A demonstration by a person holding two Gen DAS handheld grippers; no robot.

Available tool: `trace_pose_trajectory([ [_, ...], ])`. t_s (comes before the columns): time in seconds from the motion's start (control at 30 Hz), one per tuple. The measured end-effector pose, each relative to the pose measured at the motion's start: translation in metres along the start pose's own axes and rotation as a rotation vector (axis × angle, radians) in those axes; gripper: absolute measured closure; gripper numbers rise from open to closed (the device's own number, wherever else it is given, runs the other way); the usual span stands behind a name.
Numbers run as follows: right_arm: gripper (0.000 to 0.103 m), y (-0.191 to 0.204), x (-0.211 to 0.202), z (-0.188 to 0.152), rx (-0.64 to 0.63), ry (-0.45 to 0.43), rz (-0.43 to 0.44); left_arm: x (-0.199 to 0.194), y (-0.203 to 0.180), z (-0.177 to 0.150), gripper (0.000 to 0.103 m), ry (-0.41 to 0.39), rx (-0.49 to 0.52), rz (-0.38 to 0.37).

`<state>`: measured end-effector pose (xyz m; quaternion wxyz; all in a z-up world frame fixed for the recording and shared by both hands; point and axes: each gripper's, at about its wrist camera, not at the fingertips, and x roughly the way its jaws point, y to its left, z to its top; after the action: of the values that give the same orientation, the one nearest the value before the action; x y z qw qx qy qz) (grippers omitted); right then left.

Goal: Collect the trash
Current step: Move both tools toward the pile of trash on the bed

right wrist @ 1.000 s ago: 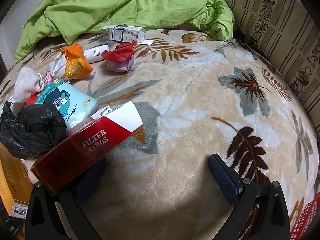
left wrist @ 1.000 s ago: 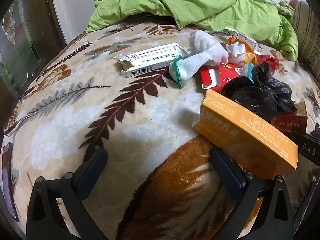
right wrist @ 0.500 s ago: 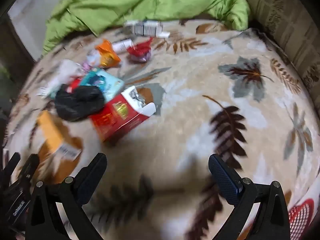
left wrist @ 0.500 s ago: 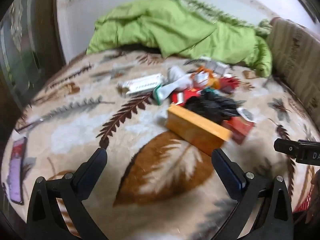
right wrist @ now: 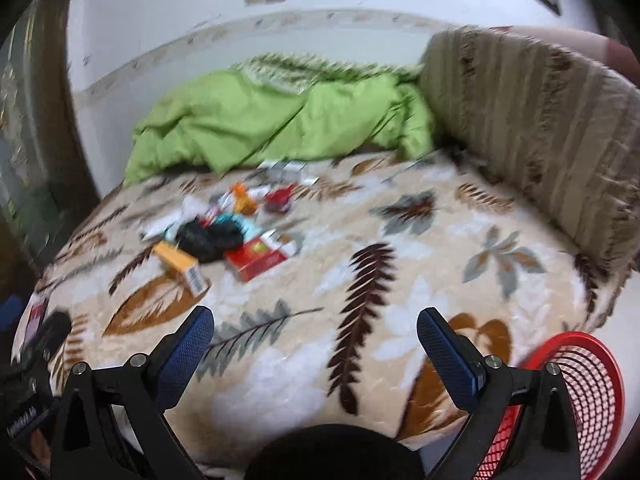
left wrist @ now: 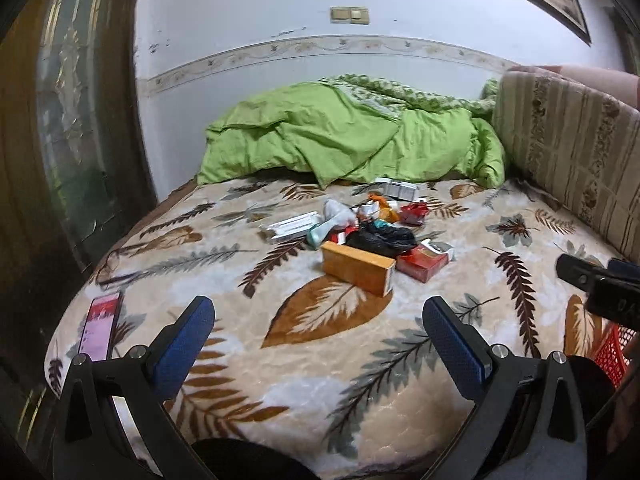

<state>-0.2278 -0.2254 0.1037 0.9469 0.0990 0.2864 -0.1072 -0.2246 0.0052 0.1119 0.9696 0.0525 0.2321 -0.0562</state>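
Observation:
A heap of trash lies mid-bed on the leaf-patterned blanket (left wrist: 224,280): an orange carton (left wrist: 358,268), a red cigarette pack (left wrist: 422,264), a black plastic bag (left wrist: 382,238), a white box (left wrist: 290,228), a white sock (left wrist: 334,212) and small wrappers (left wrist: 380,206). My left gripper (left wrist: 318,330) is open and empty, well short of the heap. In the blurred right wrist view the orange carton (right wrist: 180,264), black plastic bag (right wrist: 208,238) and red cigarette pack (right wrist: 260,258) sit far ahead on the left. My right gripper (right wrist: 316,342) is open and empty. A red mesh basket (right wrist: 576,384) stands at the bed's near right corner.
A green duvet (left wrist: 352,142) is bunched at the bed's far end below the wall. A striped headboard cushion (left wrist: 572,152) lines the right side. A phone (left wrist: 100,324) lies at the bed's left edge, beside a dark glass-panelled door (left wrist: 68,120).
Both grippers have pulled far back from the heap; the orange carton and red pack that were close to the fingers now lie far ahead. The red basket has come into view.

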Motion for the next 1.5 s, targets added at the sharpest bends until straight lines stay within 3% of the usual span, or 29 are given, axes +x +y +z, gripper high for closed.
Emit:
trace_pose_trajectory([
  [0.57,0.001,0.017,0.0,-0.011,-0.104,-0.007,-0.048,0.025,0.005,-0.012,0.0,0.091,-0.043,-0.006],
  [1.5,0.001,0.016,-0.003,-0.01,-0.102,-0.001,-0.045,0.026,0.008,-0.014,0.0,0.102,-0.048,0.007],
])
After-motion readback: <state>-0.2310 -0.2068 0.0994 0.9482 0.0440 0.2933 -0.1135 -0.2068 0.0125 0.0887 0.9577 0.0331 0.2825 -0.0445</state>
